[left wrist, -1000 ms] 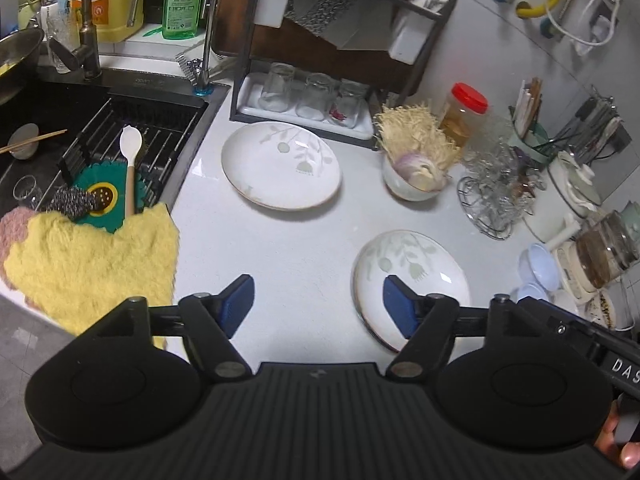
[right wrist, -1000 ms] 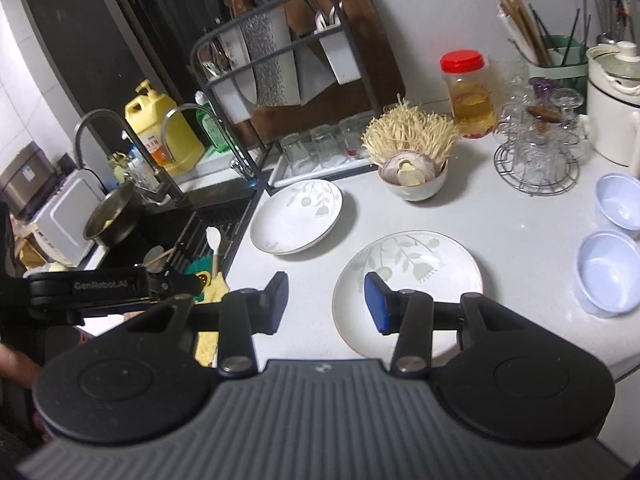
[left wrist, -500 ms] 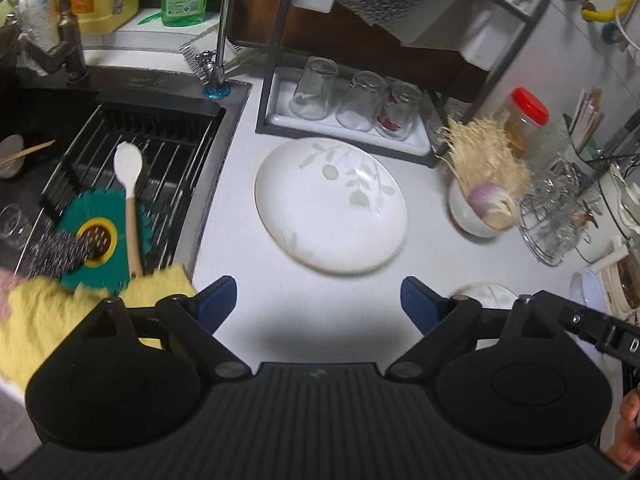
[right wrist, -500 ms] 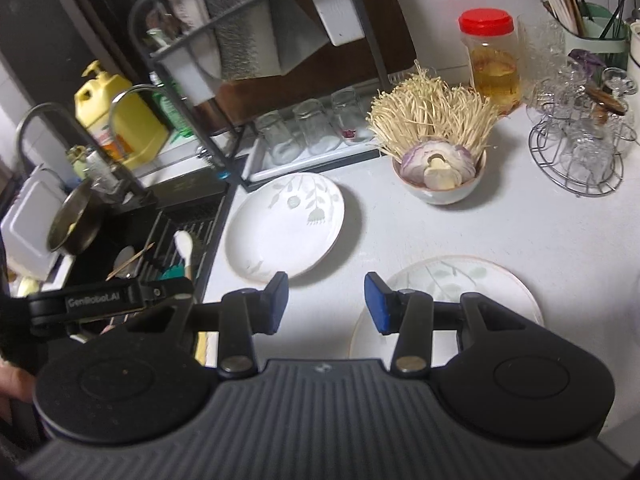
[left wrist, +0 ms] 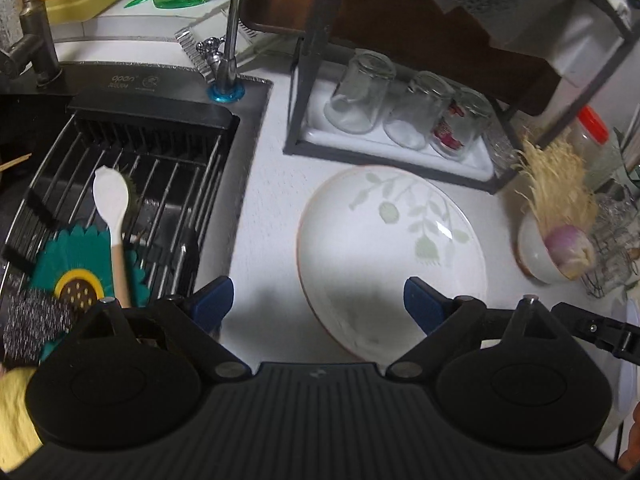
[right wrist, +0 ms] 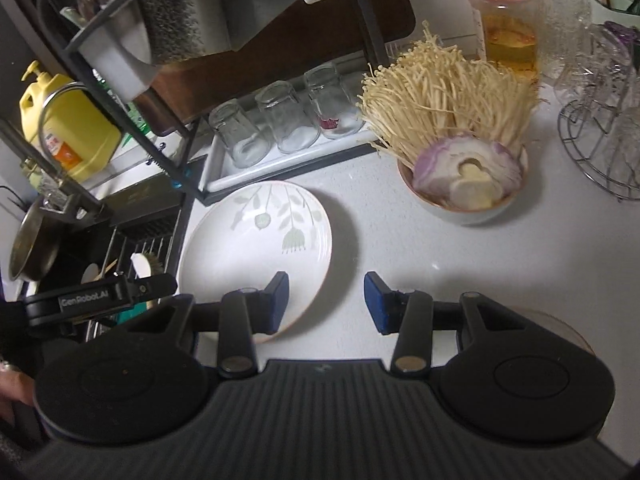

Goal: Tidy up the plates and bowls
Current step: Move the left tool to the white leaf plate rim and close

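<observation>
The plate is white with a pale green leaf-and-flower pattern and a thin brownish rim. Both grippers are black with blue pads. The jar has a red lid over amber contents. The counter is white; the bottle yellow; the mat teal with a yellow centre.

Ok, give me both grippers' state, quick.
Left gripper: open, holding nothing, over the plate.
Right gripper: open, holding nothing.
</observation>
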The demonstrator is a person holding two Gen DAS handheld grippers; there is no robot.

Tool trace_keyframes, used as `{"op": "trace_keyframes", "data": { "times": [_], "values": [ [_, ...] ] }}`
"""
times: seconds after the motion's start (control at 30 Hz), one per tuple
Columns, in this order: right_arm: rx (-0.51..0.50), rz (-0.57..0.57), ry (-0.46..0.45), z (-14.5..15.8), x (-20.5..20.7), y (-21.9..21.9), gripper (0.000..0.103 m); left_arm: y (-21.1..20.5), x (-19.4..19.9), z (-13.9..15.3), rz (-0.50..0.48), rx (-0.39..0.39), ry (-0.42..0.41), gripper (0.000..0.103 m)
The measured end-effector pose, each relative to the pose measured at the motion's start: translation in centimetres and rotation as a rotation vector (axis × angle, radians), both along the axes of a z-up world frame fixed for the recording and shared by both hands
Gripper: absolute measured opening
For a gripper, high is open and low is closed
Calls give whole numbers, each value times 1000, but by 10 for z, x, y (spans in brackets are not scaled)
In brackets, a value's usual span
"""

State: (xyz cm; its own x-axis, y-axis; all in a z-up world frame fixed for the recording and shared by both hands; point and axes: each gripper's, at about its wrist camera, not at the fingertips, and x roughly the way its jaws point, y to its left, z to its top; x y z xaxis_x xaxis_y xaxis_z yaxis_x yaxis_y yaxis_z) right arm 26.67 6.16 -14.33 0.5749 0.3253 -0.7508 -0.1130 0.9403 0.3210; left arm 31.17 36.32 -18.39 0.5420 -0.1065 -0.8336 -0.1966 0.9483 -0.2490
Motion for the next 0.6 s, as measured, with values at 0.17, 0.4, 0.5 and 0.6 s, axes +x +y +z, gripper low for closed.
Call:
{"op": "trace_keyframes", "data": {
  "times": [0.17,0.4,0.5,0.6],
  "values": [
    [8,-24,8,-15,25,4,45,5,22,-15,-19,7,4,94],
    [22,-27,38,-39,48,15,44,10,44,-31,-62,3,3,93],
    [25,-30,47,-49,54,21,44,10,47,-37,-79,-7,-11,92],
    [21,-35,46,-56,60,26,39,7,51,-44,-88,-11,-8,80]
  ]
}}
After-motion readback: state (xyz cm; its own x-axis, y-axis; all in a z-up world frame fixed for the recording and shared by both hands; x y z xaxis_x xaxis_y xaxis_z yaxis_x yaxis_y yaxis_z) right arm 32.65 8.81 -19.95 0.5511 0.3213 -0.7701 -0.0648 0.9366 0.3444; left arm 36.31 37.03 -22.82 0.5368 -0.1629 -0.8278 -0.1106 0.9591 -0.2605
